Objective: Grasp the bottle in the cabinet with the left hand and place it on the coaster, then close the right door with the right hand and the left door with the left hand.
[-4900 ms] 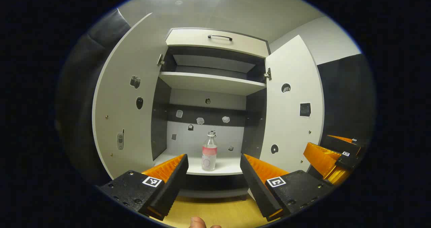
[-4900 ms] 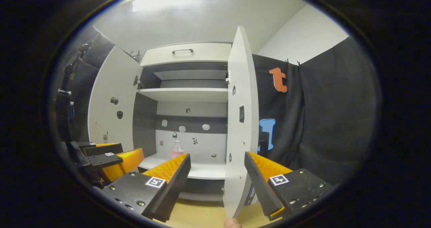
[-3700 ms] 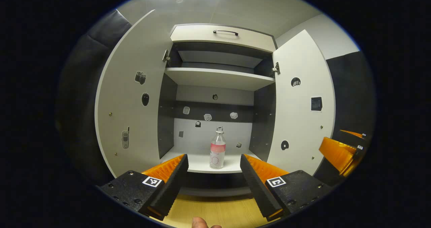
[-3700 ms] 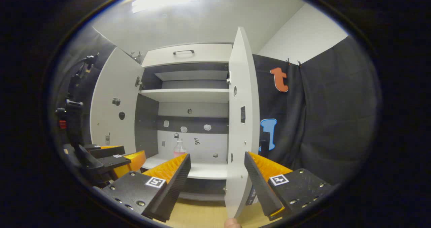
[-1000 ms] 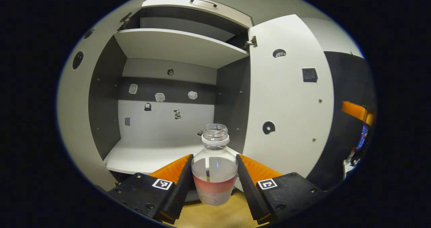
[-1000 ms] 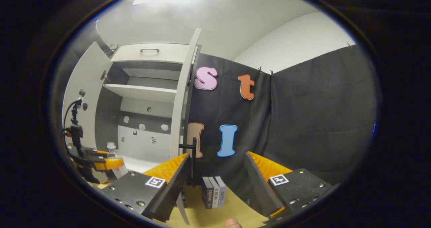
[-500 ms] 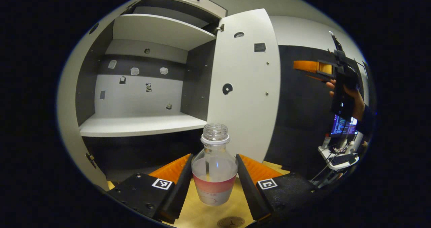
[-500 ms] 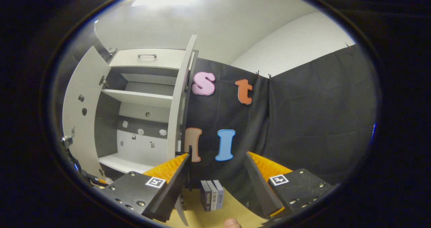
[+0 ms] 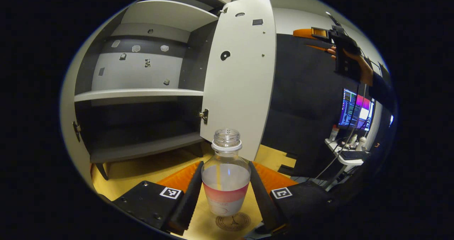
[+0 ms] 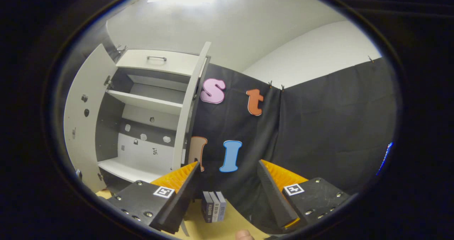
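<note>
The yellow bench (image 9: 149,169) lies before the cabinet (image 9: 142,91), both doors ajar. The left gripper (image 9: 226,194) has its jaws clamped on the bottle (image 9: 226,181), just above the coaster (image 9: 232,221); the right gripper (image 10: 227,194) hangs empty, jaws spread. Setting down and both doors remain.

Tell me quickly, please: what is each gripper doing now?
Left gripper: closed on the bottle.
Right gripper: open, holding nothing.
</note>
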Motion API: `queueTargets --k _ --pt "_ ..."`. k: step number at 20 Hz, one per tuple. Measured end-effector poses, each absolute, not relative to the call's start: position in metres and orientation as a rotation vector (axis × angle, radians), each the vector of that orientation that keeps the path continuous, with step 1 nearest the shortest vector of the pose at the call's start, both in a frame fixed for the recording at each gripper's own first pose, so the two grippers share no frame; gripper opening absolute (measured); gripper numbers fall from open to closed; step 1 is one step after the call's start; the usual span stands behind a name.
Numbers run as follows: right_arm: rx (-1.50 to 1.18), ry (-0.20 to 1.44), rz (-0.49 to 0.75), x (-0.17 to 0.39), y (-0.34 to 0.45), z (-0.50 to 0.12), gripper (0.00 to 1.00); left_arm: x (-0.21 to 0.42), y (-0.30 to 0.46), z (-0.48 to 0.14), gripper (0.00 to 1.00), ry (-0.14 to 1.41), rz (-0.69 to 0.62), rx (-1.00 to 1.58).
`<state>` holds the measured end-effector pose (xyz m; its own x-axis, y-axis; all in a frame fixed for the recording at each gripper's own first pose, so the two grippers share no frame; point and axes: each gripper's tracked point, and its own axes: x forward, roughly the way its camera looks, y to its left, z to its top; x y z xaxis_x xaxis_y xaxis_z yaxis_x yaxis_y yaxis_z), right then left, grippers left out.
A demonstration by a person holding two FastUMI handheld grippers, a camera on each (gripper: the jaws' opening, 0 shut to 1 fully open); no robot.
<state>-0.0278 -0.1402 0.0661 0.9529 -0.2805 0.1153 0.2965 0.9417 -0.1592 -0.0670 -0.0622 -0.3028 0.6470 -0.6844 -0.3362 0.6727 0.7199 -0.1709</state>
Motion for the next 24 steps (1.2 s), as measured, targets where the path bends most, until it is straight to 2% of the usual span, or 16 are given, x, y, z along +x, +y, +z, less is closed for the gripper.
queueTargets --k 3,5,6,9,11,12,14,16,17,18,19,21,22,24 --pt "-0.183 -0.097 -0.286 -0.027 -0.137 0.068 0.93 -0.083 -0.064 -0.334 0.77 0.457 -0.788 -0.046" --pt "-0.166 -0.093 -0.281 -0.025 -0.137 0.067 0.96 -0.092 -0.063 -0.355 0.77 0.497 -0.775 -0.056" --pt "-0.158 -0.093 -0.28 -0.024 -0.138 0.067 0.93 -0.092 -0.063 -0.361 0.78 0.501 -0.764 -0.067" --pt "-0.137 -0.093 -0.281 -0.026 -0.141 0.069 0.92 -0.093 -0.063 -0.376 0.78 0.498 -0.731 -0.097" --pt "-0.142 -0.092 -0.287 -0.028 -0.144 0.069 0.93 -0.092 -0.064 -0.386 0.78 0.508 -0.709 -0.099" --pt "-0.147 -0.09 -0.288 -0.028 -0.144 0.069 0.96 -0.092 -0.063 -0.39 0.78 0.509 -0.699 -0.092" --pt "-0.156 -0.085 -0.286 -0.03 -0.144 0.067 0.93 -0.091 -0.064 -0.389 0.78 0.482 -0.686 -0.092" --pt "-0.167 -0.079 -0.282 -0.03 -0.143 0.065 0.93 -0.092 -0.064 -0.391 0.78 0.484 -0.676 -0.092" --pt "-0.173 -0.077 -0.281 -0.03 -0.143 0.064 0.96 -0.092 -0.065 -0.39 0.79 0.478 -0.674 -0.092" --pt "-0.177 -0.075 -0.279 -0.03 -0.142 0.064 0.92 -0.095 -0.066 -0.39 0.79 0.483 -0.674 -0.092" --pt "-0.18 -0.074 -0.276 -0.03 -0.142 0.063 0.92 -0.097 -0.066 -0.39 0.79 0.486 -0.672 -0.09" --pt "-0.186 -0.072 -0.271 -0.029 -0.141 0.061 0.93 -0.1 -0.066 -0.386 0.8 0.478 -0.663 -0.08" --pt "-0.189 -0.07 -0.27 -0.029 -0.14 0.06 0.99 -0.101 -0.067 -0.386 0.8 0.477 -0.662 -0.077" --pt "-0.191 -0.065 -0.268 -0.029 -0.14 0.058 0.99 -0.105 -0.069 -0.384 0.8 0.482 -0.657 -0.084"
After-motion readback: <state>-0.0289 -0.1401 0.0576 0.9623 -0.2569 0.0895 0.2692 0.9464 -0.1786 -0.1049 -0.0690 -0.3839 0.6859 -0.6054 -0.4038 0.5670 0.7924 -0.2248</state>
